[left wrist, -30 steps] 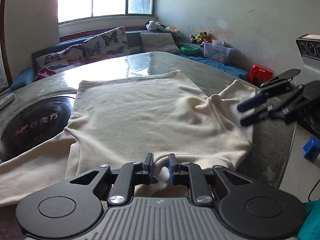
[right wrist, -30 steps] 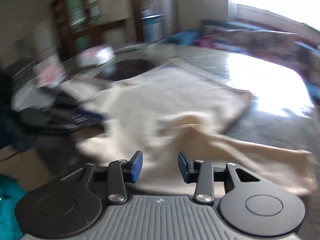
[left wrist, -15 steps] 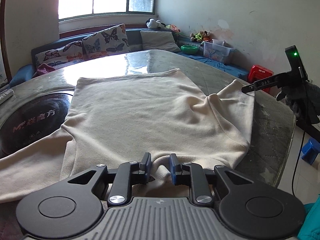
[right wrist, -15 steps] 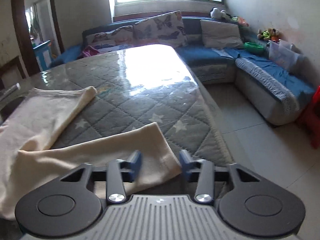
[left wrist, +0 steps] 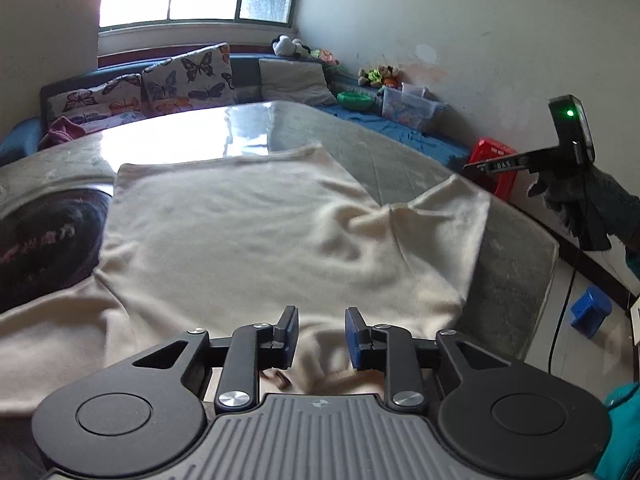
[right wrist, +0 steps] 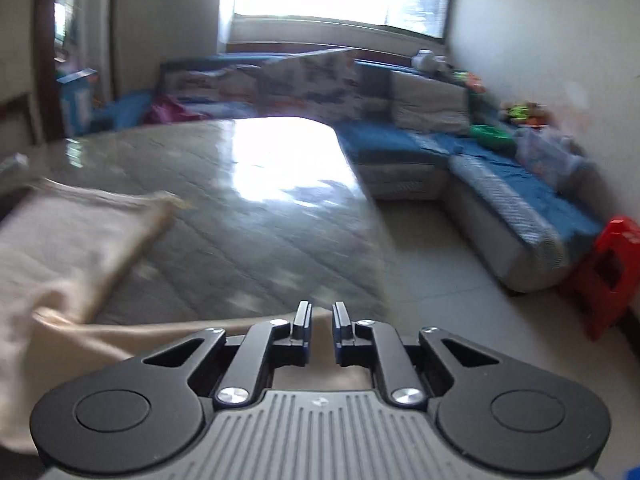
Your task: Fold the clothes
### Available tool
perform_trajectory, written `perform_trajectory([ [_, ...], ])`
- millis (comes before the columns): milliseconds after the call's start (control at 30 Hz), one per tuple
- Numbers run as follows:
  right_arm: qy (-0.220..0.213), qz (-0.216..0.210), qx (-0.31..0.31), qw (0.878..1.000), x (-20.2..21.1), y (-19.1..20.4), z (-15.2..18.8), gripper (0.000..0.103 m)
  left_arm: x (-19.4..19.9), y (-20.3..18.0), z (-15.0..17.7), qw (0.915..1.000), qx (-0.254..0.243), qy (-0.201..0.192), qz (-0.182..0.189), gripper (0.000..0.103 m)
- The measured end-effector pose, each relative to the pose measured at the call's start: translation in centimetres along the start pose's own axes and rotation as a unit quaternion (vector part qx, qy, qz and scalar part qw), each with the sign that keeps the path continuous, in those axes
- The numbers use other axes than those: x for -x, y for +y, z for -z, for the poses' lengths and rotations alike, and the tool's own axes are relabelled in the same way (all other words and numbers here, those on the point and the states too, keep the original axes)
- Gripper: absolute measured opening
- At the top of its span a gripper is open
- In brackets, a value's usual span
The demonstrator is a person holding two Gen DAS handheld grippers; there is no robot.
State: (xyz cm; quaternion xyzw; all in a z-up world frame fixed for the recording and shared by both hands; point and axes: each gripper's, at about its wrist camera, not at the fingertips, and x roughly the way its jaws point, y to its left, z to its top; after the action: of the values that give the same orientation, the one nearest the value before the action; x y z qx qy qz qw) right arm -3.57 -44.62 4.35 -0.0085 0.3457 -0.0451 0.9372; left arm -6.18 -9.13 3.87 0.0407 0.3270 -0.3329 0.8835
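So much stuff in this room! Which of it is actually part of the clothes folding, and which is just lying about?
Part of the job:
- cream garment, spread on the table
- left gripper, jaws apart over its near edge
- right gripper, jaws nearly closed at the sleeve end

Just lying about:
- butterfly cushions
- soft toys
- green bowl
- clear plastic box
- red stool

A: Garment point(left wrist: 256, 232), frame centre: colour?
B: Cream, plain. Table cover point(right wrist: 248, 232): grey-green, quilted, star print.
A: Upper left cushions point(left wrist: 188, 80)?
B: White, butterfly print, orange and black. Sofa point(right wrist: 520, 184): blue. Stool point(right wrist: 612, 268), right edge: red.
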Motion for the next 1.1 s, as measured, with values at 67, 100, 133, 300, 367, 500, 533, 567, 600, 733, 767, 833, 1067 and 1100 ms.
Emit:
perform_trajectory([
  [67, 0.000, -0.035, 0.009, 0.999, -0.1, 1.3, -0.8, 0.018, 0.1, 1.0, -1.3, 0.9998, 0.004, -0.012, -0.015, 0.036],
  [100, 0.005, -0.072, 0.016, 0.997, -0.6, 2.6, -1.5, 0.020, 0.0, 1.6, -2.0, 0.9994, 0.007, -0.017, -0.030, 0.040],
  [133, 0.010, -0.095, 0.018, 0.995, -1.1, 3.5, -2.0, 0.021, -0.2, 2.3, -2.6, 0.9988, 0.012, -0.020, -0.043, 0.041],
  [300, 0.038, -0.153, 0.033, 0.987, -4.6, 7.4, -4.5, 0.021, -1.9, 6.4, -5.2, 0.9933, 0.033, -0.022, -0.109, 0.041],
  [367, 0.049, -0.157, 0.039, 0.986, -6.2, 8.3, -5.5, 0.021, -2.8, 8.0, -6.2, 0.9902, 0.041, -0.020, -0.132, 0.041],
  [500, 0.069, -0.161, 0.027, 0.984, -8.9, 8.7, -6.9, 0.025, -5.0, 11.3, -8.1, 0.9838, 0.060, -0.014, -0.168, 0.042],
  [533, 0.074, -0.163, 0.021, 0.984, -9.4, 8.7, -7.1, 0.025, -5.7, 11.9, -8.6, 0.9832, 0.064, -0.012, -0.171, 0.043],
  [567, 0.078, -0.166, 0.016, 0.983, -9.9, 8.6, -7.3, 0.025, -6.4, 12.4, -9.1, 0.9821, 0.067, -0.010, -0.176, 0.043],
  [600, 0.081, -0.166, 0.012, 0.983, -10.4, 8.6, -7.5, 0.025, -7.1, 13.0, -9.5, 0.9812, 0.069, -0.008, -0.180, 0.044],
  [733, 0.089, -0.172, 0.003, 0.981, -12.3, 8.8, -8.0, 0.025, -10.2, 14.8, -10.8, 0.9795, 0.075, 0.006, -0.187, 0.044],
  [767, 0.089, -0.174, 0.004, 0.981, -12.6, 8.9, -8.1, 0.025, -10.9, 15.2, -11.1, 0.9789, 0.077, 0.008, -0.189, 0.044],
  [833, 0.089, -0.170, 0.012, 0.981, -12.9, 9.3, -8.4, 0.024, -12.1, 15.8, -11.4, 0.9780, 0.077, 0.012, -0.193, 0.044],
  [1067, 0.088, -0.160, 0.041, 0.982, -14.4, 10.4, -9.8, 0.007, -14.3, 16.9, -11.6, 0.9773, 0.072, 0.022, -0.198, 0.005],
  [1100, 0.087, -0.158, 0.048, 0.982, -14.7, 10.8, -10.1, 0.006, -14.4, 17.1, -11.6, 0.9754, 0.073, 0.020, -0.207, 0.004],
])
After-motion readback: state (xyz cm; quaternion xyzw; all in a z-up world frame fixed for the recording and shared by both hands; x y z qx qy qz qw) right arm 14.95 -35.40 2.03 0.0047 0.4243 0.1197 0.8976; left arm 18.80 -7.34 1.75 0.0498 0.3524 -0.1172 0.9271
